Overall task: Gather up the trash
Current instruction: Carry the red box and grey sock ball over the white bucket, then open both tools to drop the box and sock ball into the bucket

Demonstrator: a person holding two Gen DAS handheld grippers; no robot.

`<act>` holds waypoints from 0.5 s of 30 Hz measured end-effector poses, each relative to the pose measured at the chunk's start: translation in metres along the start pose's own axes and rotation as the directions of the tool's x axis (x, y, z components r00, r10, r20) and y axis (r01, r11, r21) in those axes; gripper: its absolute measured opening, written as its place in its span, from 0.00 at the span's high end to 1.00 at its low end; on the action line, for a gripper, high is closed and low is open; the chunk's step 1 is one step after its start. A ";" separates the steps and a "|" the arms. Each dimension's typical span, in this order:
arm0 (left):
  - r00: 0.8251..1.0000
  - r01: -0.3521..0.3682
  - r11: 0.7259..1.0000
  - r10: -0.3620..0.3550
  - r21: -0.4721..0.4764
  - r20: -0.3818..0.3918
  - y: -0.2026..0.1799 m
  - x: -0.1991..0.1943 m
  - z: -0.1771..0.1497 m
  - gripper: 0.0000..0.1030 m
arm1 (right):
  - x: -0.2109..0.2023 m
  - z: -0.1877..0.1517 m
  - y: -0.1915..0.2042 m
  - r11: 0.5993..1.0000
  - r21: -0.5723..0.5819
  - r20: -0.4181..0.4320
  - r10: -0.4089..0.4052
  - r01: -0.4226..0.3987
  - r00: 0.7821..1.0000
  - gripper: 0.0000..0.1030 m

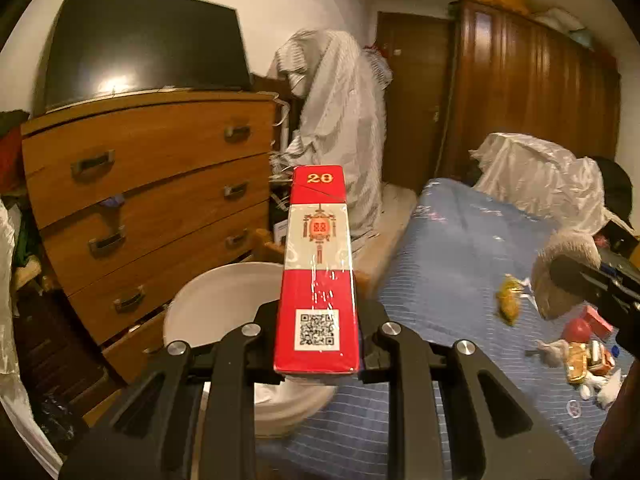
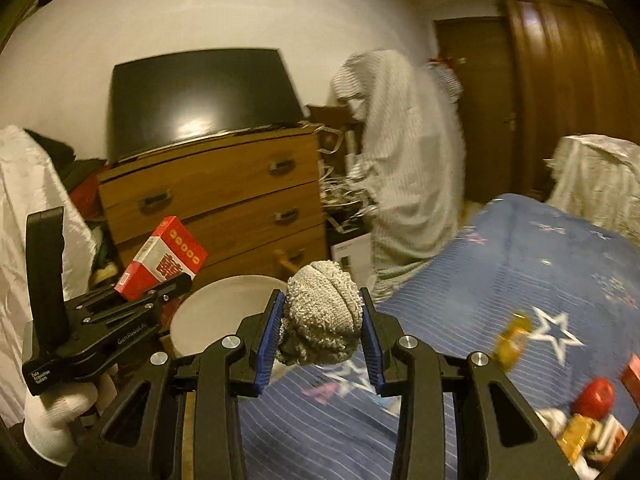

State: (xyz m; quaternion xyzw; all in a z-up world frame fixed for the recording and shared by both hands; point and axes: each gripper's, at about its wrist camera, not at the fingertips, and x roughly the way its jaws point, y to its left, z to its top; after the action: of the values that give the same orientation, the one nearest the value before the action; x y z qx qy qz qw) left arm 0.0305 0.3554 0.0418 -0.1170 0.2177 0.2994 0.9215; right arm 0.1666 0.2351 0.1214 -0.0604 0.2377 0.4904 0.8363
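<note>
Clamped between the closed jaws of the left gripper (image 1: pixel 318 344) was a red and white carton (image 1: pixel 318 276), standing on end with a QR code near its base and the figure 20 at its top. Behind it a white bucket (image 1: pixel 212 304) stood beside the bed (image 1: pixel 452 248), in front of a wooden chest of drawers (image 1: pixel 152 184) that bore a dark screen (image 1: pixel 148 44). The right gripper (image 2: pixel 322 338) had its blue pads (image 2: pixel 269 340) pressed on both sides of a grey balled-up cloth (image 2: pixel 322 316), holding it above the blue star-patterned cover near the bucket's rim. In the right wrist view a white-gloved hand (image 2: pixel 60 412) carried the left gripper with the carton tilted over the bucket's far side. More litter lay well apart on the bed: a yellow wrapper (image 1: pixel 509 300), a red ball (image 1: pixel 578 330) and a heap of small packets (image 1: pixel 588 360).
</note>
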 end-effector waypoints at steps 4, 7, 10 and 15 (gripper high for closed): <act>0.999 -0.016 1.000 0.015 -0.009 -0.051 0.026 0.019 0.004 0.79 | 0.050 0.019 0.024 0.998 -0.024 -0.075 0.056 -0.058 0.996 0.63; 0.996 -0.026 1.000 0.024 -0.018 -0.085 0.041 0.032 0.003 0.79 | 0.088 0.026 0.036 0.995 -0.028 -0.142 0.091 -0.096 0.986 0.63; 0.993 -0.026 0.999 0.023 -0.026 -0.117 0.054 0.044 -0.001 0.79 | 0.130 0.027 0.046 0.991 -0.027 -0.227 0.122 -0.132 0.966 0.63; 0.983 -0.011 0.999 0.004 -0.035 -0.183 0.070 0.069 -0.004 0.79 | 0.190 0.020 0.053 0.987 -0.019 -0.356 0.144 -0.161 0.923 0.63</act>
State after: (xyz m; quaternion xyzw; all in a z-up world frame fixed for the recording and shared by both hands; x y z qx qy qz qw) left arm 0.0375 0.4442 -0.0003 -0.1597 0.2966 0.2946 0.8943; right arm 0.2050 0.4192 0.0591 -0.1488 0.3762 0.5408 0.7375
